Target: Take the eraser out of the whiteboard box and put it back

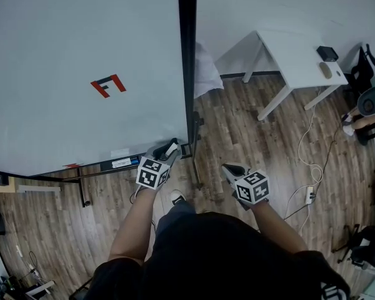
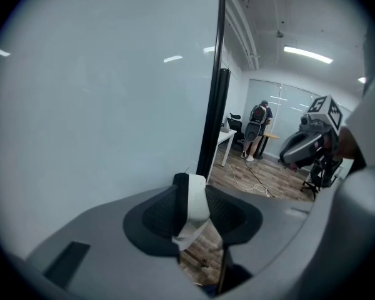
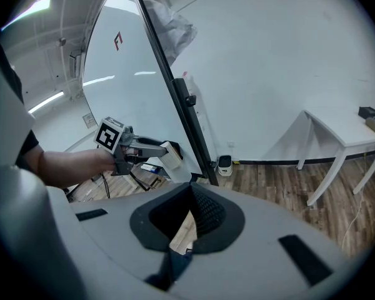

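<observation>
The eraser (image 2: 195, 200) is sitting upright between the jaws of the left hand-held gripper (image 2: 186, 181), off the board and just beside its lower right corner. It is showing as a small rectangular block, smooth and white on one face, with a dark, softer-looking layer along the side that is facing the left pad. A thin pale flap is hanging from its near end. The ribbed black pads (image 2: 159, 214) are pressing on it from both sides, so this hand-held gripper is clamped on the eraser.

Around the pads, the gripper body is curving away as smooth grey plastic, and a cube with black-and-white square markers (image 1: 152, 172) is riding on top of it. A bare forearm is reaching forward behind it.

The right hand-held gripper (image 3: 190, 191) is hanging near the other one, over the floor. Its jaws are meeting at the tips with nothing between them.

The whiteboard (image 1: 81, 55) is filling the left of the head view, a flat glossy pale surface that is carrying a small red mark (image 1: 108, 85). A black post (image 1: 187, 61) is framing its right edge, and a dark ledge (image 1: 122, 163) is running along its bottom edge, close to the held eraser.

Beyond, wood-grain floor planks (image 1: 250, 136) are spreading out, and a white tabletop (image 1: 300, 55) on slim white legs is standing against the wall.
</observation>
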Available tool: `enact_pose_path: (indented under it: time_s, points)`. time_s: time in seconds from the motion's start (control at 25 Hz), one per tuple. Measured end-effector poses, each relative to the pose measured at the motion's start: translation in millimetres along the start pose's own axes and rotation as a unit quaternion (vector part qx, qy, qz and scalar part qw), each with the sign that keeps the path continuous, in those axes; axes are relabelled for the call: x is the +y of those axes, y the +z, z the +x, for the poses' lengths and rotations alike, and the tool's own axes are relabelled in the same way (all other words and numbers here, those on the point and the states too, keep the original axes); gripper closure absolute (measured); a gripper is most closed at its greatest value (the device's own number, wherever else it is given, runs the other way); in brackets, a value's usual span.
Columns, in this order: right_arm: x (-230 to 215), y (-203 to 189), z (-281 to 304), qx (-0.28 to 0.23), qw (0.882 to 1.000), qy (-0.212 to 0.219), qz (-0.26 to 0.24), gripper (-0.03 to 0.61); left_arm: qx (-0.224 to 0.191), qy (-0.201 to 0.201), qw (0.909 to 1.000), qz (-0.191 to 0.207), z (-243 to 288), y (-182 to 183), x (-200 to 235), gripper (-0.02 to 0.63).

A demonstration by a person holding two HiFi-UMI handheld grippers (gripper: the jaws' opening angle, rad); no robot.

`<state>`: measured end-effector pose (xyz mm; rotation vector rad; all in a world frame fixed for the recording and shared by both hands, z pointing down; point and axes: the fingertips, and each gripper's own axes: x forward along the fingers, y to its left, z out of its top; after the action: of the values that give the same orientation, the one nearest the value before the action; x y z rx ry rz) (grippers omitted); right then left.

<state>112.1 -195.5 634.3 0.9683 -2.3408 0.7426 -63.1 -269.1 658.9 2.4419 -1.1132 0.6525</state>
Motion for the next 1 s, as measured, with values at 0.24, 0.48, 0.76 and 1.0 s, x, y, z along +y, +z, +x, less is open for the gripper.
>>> enact_pose_path:
  time_s: [0.24, 0.48, 0.76, 1.0]
  points:
    - [-2.7, -2.6, 6.4, 0.005, 1.000, -0.004, 0.005, 0.583, 0.011, -0.008, 0.9999, -0.002, 10.4, -11.5, 4.2, 0.469]
    - [-2.2, -4.1, 9.9, 0.008, 1.000, -0.007, 0.009, 0.583, 0.022, -0.014, 0.9997, 0.000, 17.8, -19.9, 6.0, 0.469]
    - [-0.8, -6.7, 9.0, 0.010, 1.000, -0.010, 0.012, 0.583, 0.033, -0.019, 0.9993, 0.005, 22.6, -26.4, 4.8, 0.468]
    - [-4.2, -10.4, 10.2, 0.013, 1.000, -0.013, 0.016, 0.583, 0.039, -0.021, 0.9990, 0.008, 26.8, -31.2, 6.6, 0.463]
